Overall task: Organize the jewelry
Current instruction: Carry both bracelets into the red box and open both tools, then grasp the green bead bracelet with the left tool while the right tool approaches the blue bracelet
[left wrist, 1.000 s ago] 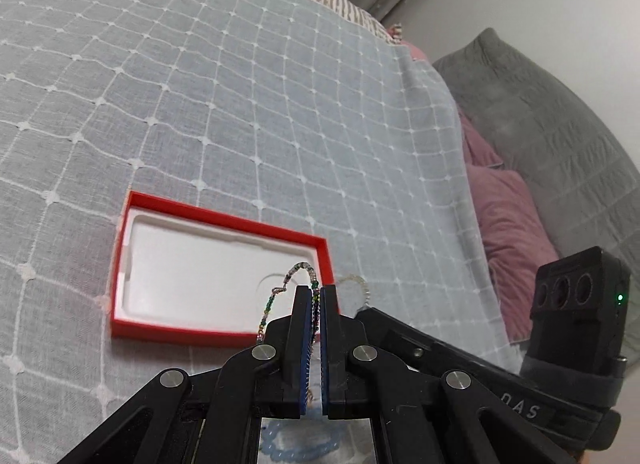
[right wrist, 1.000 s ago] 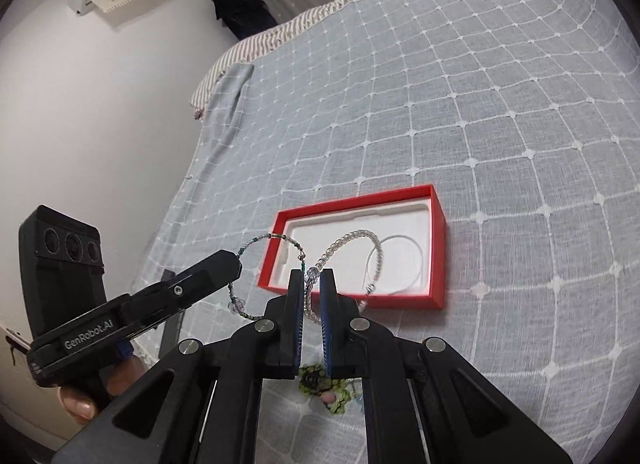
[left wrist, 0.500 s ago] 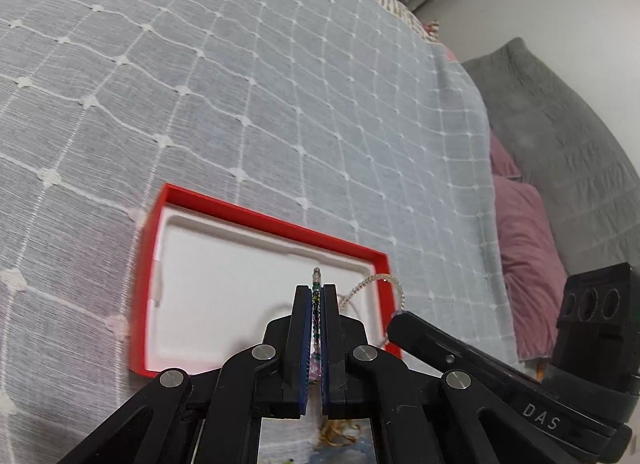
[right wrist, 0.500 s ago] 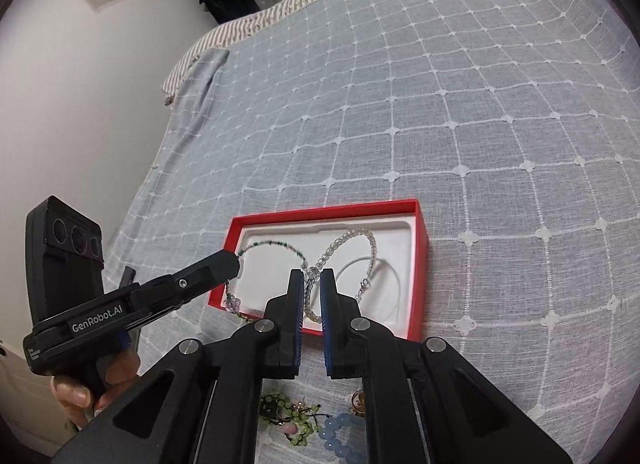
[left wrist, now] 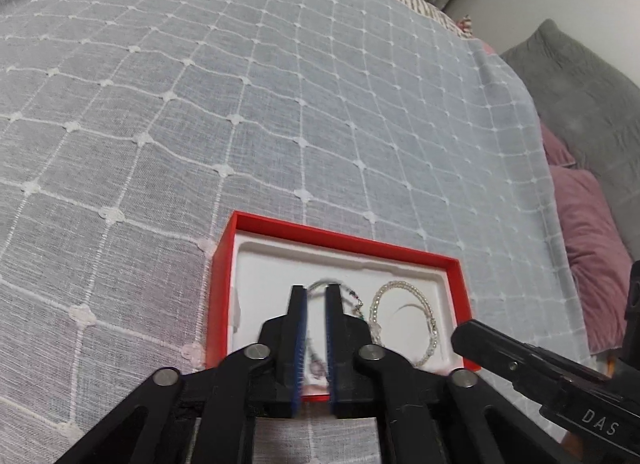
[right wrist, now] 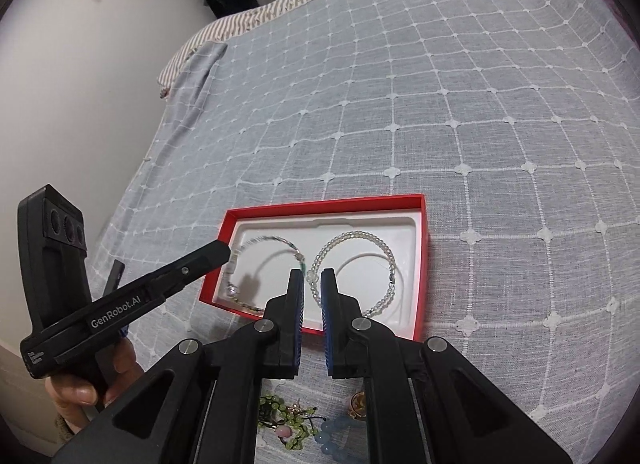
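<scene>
Two bracelets lie side by side in the white insert of the red jewelry box (right wrist: 420,260), which sits on the bed's grey checked bedspread (right wrist: 460,111): the multicolour beaded bracelet (right wrist: 276,242) in the left half, the clear beaded bracelet (right wrist: 360,236) in the right half, each a flat open loop; the loops look nearly touching at mid-tray, though contact cannot be confirmed. Judgement: laid apart and flat so the strands do not tangle. Left tool (left wrist: 316,290), lower centre of its own view, is over the left loop with its jaws opening; the bracelet shows in the gap but the pads do not press it, so it reads as released. Right tool (right wrist: 312,274), lower centre of its own view, has its jaws nearly together, tips just at the near end of the clear bracelet; whether a bead is pinched cannot be told, since the strand looks to rest on the tray. Box walls are low; the near red rim sits right under both tools, so lifting clear before pulling back seems wise. Bedspread is open above and to the right of the box. More jewelry, including green beads (right wrist: 288,420) and a pale blue bead bracelet (right wrist: 332,434), waits at the bottom edge of the right view, under the tool.
</scene>
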Available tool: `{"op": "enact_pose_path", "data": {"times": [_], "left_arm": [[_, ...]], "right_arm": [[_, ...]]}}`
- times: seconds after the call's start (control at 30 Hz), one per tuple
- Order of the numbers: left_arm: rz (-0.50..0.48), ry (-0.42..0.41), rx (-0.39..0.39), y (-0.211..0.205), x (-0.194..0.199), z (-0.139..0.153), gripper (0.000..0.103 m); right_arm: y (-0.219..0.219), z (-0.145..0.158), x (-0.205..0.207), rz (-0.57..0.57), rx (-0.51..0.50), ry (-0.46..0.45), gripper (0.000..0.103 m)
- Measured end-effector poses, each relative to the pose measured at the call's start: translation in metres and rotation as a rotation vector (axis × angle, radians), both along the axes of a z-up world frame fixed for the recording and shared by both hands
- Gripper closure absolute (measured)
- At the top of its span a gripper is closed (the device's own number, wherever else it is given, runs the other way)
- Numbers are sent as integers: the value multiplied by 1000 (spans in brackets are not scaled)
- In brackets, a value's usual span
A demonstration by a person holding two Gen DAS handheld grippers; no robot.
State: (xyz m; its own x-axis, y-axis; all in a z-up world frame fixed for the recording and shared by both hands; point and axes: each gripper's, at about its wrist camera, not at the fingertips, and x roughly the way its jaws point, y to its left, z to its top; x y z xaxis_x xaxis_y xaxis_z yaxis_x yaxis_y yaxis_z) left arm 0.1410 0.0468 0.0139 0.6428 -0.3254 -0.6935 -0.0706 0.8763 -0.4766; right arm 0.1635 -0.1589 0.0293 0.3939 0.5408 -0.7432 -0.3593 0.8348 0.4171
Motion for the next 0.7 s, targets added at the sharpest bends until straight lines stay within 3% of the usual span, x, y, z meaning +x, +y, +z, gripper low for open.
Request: {"op": "enact_pose_path", "data": {"times": [0.07,0.17,0.33,0.4,0.53,0.63,0.7], "left_arm": [[17,-12,15,4,-3,2,77],[24,-16,22,6,-4,4,76],[11,-28,85,-2,-18,10,76],[13,-21,104,-6,-24,13,75],[12,-7,176,-17,-41,16,55],[4,4,253,-28,-49,17,49],[-8,8,262,-33,-53,17,43]], "right_arm": [[-3,3,-3,-8,0,-8,94],[-6,10,-10,-13,5,-36,92],[-13,19,-26,-15,-12,-71,64],[-18,19,-33,-23,-18,-65,62],[-27,23,-46,-55,-34,-77,61],[-28,28,-54,-61,-26,-80,60],[-27,28,-62,-58,-41,-76,59]]}}
